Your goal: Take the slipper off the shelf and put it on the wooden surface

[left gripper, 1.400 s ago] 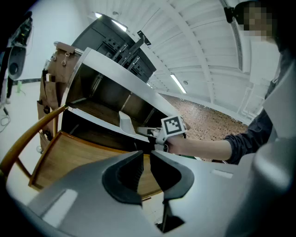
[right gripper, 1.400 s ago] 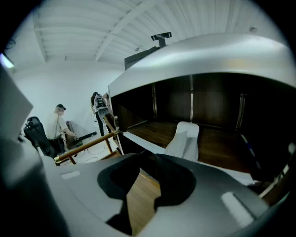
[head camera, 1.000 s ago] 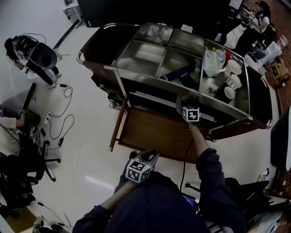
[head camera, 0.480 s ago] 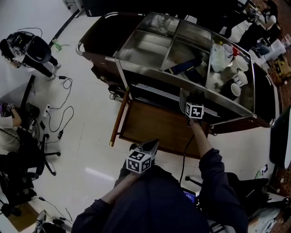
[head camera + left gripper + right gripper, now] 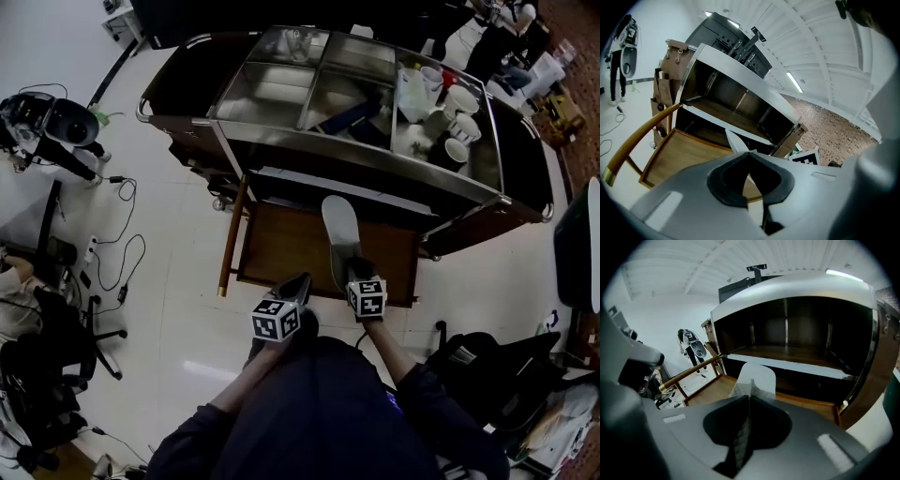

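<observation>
A pale grey slipper [image 5: 339, 225] hangs sole-up over the wooden surface [image 5: 281, 248], toe toward the cart's dark shelf [image 5: 375, 194]. My right gripper [image 5: 354, 272] pinches the slipper's quilted heel edge [image 5: 740, 390]; its jaws are just easing open with the fabric still pressed between them. In the right gripper view the slipper [image 5: 757, 377] stands in front of the empty shelf [image 5: 787, 352]. My left gripper [image 5: 302, 281] hovers shut and empty at the wooden surface's near edge. Its own view shows the gripper [image 5: 750, 153], the slipper's toe [image 5: 734, 140] and the wood [image 5: 689, 152].
The cart's top [image 5: 281, 94] holds steel bins, a blue object [image 5: 349, 116] and several white cups [image 5: 459, 98]. A brass-tipped wooden rail [image 5: 231, 239] borders the wooden surface on the left. Cables [image 5: 117, 253] and chairs [image 5: 47, 328] lie at left on the floor.
My right gripper closed on the slipper at the shelf and drew it back toward me, out over the wooden surface. The left gripper has hardly moved.
</observation>
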`<state>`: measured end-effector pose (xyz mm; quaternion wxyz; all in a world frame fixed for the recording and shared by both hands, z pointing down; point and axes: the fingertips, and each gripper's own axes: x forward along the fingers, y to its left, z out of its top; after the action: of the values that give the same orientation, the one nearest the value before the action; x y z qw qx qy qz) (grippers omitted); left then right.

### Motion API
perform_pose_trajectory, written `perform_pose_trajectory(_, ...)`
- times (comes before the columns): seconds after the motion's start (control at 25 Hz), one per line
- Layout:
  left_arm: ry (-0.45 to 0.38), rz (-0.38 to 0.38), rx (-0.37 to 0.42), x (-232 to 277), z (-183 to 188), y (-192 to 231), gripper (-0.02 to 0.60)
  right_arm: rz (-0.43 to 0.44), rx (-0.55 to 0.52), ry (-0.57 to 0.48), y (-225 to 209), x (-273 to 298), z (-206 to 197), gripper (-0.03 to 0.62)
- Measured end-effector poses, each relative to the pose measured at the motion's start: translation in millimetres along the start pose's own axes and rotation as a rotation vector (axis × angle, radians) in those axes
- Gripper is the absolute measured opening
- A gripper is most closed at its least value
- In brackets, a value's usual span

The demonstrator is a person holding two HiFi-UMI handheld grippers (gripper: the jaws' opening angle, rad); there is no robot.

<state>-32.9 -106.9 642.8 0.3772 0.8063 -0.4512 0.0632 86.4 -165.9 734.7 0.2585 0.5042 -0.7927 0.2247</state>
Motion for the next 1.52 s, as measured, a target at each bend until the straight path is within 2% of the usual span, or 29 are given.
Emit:
perform_pose_trajectory(0.08,-0.002,0.008,0.005,-2.3,-4.5,-1.5,0.005,-0.015,0.031,0.020,1.2,-4.0,-13.2,0.032)
perform_pose_trajectory(0.2,-0.006,0.006,0.016,-5.5,-9.4,-7.7,0.005,-0.023,0.064,-0.008,3.2,-15.4,-16.3,0.046)
perform_pose_trajectory(0.32,0.000,-0.008,0.026,-7.4,-14.0,-17.0,0.005,0.011,0.064,-0.033,10.0,-27.5,-11.5,0.086)
perform_pose_trajectory(0.44,-0.003,-0.020,0.060,-8.8,-14.0,-26.5,0.009,0.051,0.090,-0.085,12.2,-47.7,-1.6,0.065)
perform_pose_trajectory(0.52,-0.011,-0.049,0.103,-13.3,-14.1,-34.0,0.012,0.069,0.122,-0.130,14.7,-67.8,5.1,0.033)
perform_pose_trajectory(0.6,-0.030,-0.116,0.158,-21.4,-15.5,-45.5,0.012,0.076,0.145,-0.168,18.3,-90.9,10.6,0.004)
perform_pose_trajectory(0.68,-0.055,-0.177,0.193,-28.4,-16.4,-55.4,0.012,0.073,0.145,-0.194,22.1,-111.4,13.8,0.002)
perform_pose_trajectory(0.76,-0.066,-0.193,0.205,-31.1,-17.9,-59.0,0.012,0.063,0.133,-0.203,26.3,-125.6,13.3,0.002)
perform_pose_trajectory(0.96,-0.062,-0.240,0.195,-26.2,-22.2,-71.8,0.012,0.125,0.128,-0.167,44.8,-133.1,-4.3,0.002)
perform_pose_trajectory(1.2,-0.031,-0.277,0.197,-26.4,-32.8,-79.0,0.014,0.159,0.100,-0.173,51.5,-144.4,-2.4,0.002)
perform_pose_trajectory(1.36,-0.040,-0.309,0.182,-29.1,-34.6,-83.0,0.013,0.191,0.136,-0.169,55.0,-146.6,-3.3,0.002)
perform_pose_trajectory(1.52,-0.050,-0.330,0.182,-29.5,-35.4,-87.7,0.012,0.205,0.119,-0.162,59.6,-145.6,-3.7,0.002)
